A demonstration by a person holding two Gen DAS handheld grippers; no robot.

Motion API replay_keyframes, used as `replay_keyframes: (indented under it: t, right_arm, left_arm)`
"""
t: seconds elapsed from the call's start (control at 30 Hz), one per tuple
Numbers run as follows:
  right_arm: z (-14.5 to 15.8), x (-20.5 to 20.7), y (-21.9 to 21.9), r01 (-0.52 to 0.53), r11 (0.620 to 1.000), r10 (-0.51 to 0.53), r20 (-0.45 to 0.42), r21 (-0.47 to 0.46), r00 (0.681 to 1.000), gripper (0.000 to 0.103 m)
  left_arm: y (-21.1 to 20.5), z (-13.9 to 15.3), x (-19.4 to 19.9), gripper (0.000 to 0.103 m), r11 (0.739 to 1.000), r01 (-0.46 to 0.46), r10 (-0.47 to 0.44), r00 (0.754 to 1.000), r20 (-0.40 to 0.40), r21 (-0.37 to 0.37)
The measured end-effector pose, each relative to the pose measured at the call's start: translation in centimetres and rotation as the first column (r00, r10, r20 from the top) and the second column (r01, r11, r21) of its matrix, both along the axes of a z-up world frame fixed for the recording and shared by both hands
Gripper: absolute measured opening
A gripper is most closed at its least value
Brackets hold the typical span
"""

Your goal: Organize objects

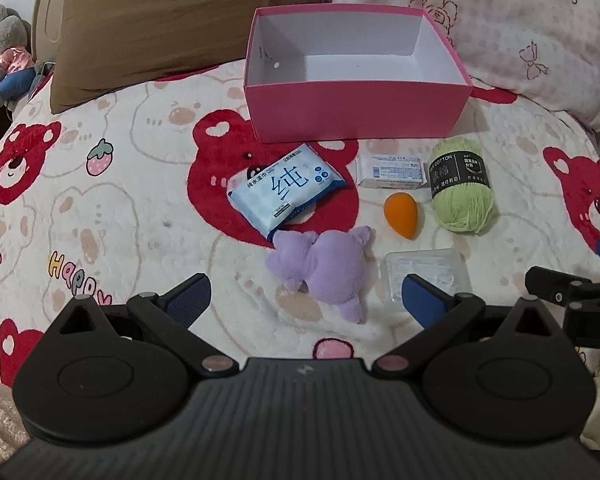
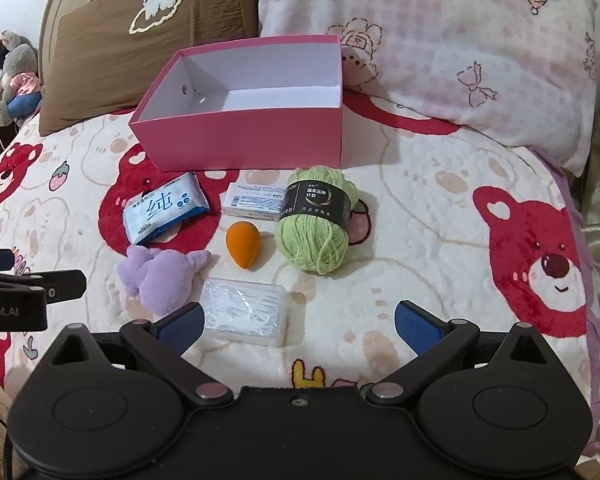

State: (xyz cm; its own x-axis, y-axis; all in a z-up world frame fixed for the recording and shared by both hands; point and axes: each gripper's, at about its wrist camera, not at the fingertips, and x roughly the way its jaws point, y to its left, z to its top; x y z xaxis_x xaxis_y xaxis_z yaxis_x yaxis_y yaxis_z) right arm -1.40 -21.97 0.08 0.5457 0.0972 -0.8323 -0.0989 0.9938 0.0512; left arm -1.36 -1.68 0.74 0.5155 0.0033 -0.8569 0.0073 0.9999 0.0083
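An empty pink box [image 1: 356,112] [image 2: 240,144] stands open on the bed. In front of it lie a blue wipes pack [image 1: 286,190] [image 2: 164,210], a small white carton [image 1: 392,170] [image 2: 252,202], a green yarn ball [image 1: 462,190] [image 2: 318,224], an orange teardrop sponge [image 1: 400,214] [image 2: 242,248], a purple plush toy [image 1: 324,266] [image 2: 160,278] and a clear plastic case [image 1: 428,272] [image 2: 246,312]. My left gripper [image 1: 306,300] hovers open just short of the plush. My right gripper [image 2: 298,324] is open, its left finger [image 2: 180,328] beside the clear case.
The bear-print blanket [image 1: 100,200] [image 2: 440,220] covers the bed. A brown pillow [image 1: 160,20] and a pink checked pillow [image 2: 440,52] lean behind the box. Stuffed toys [image 1: 4,52] sit at the far left edge. Each view shows the other gripper at its side.
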Motion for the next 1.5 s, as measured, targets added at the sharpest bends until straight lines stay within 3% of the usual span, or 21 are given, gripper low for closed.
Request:
replay_keyframes:
  t: [0.33, 0.5, 0.83, 1.5]
  right_arm:
    - [0.0, -0.2, 0.7, -0.028, 1.000, 0.028, 0.018, 0.003, 0.999, 0.102]
    - [0.2, -0.3, 0.6, -0.039, 0.999, 0.038, 0.028, 0.026, 0.999, 0.102]
    - [0.0, -0.1, 0.1, -0.053, 0.998, 0.053, 0.007, 0.043, 0.999, 0.101]
    - [1.0, -0.9, 1.5, -0.113, 0.993, 0.112, 0.048, 0.017, 0.993, 0.102]
  left_arm:
    - [0.2, -1.1, 0.2, 0.103, 1.000, -0.019, 0.019, 0.999, -0.030, -0.002]
    - [0.4, -1.3, 0.2, 0.103, 0.999, -0.021, 0.019, 0.999, -0.046, -0.050]
    - [0.3, -1.0, -0.2, 0.103, 0.998, -0.010, 0.010, 1.000, -0.007, -0.054]
    - [0.8, -0.6, -0.4, 0.103, 0.997, -0.016, 0.016, 1.000, -0.001, -0.078]
